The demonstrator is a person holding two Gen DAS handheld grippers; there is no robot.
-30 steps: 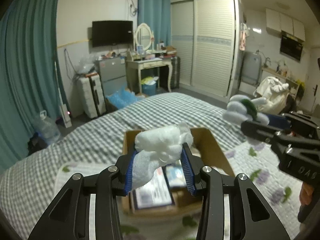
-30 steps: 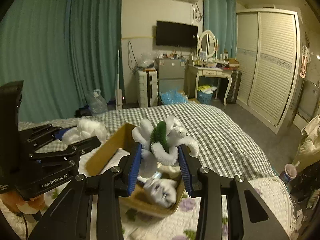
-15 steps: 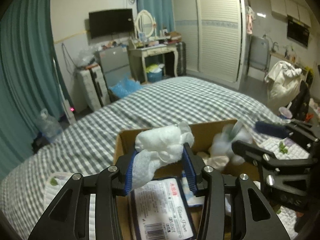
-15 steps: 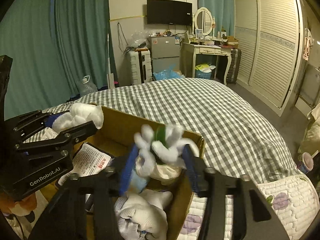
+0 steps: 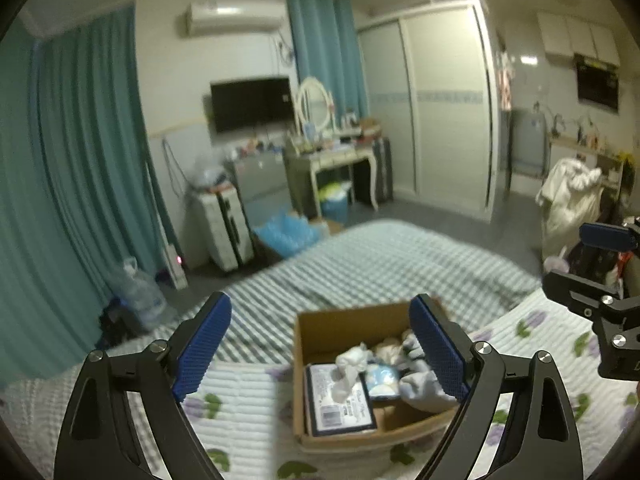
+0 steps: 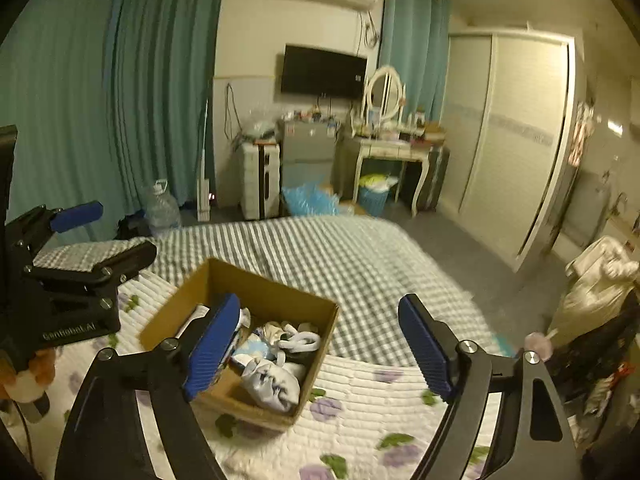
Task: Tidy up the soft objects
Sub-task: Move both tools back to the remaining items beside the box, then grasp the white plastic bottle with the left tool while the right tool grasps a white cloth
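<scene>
A wide bed covered in a grey-and-white checked blanket [image 5: 384, 260] fills the middle of the room, with a white quilted cover printed with purple flowers and green leaves [image 6: 360, 408] laid over its near end. On that quilted cover sits an open brown cardboard box [image 5: 340, 322], near the centre of the left wrist view and left of centre in the right wrist view [image 6: 260, 292]. Inside it, a flat dark-edged packet with a white printed label [image 5: 340, 404] lies along the left side, and crumpled white soft cloth pieces [image 5: 352, 360] rest on and beside it. In the right wrist view a bundled grey-white cloth [image 6: 272, 384] lies at the near right corner of the box, and a white looped soft item [image 6: 300, 340] sits farther in. The left gripper [image 5: 320, 344] hangs above the near side of the box with its blue-padded fingers [image 5: 202, 346] spread wide and nothing between them. The right gripper [image 6: 324, 344] is likewise spread wide and empty over the right side of the box, its left pad in front of the box interior.
</scene>
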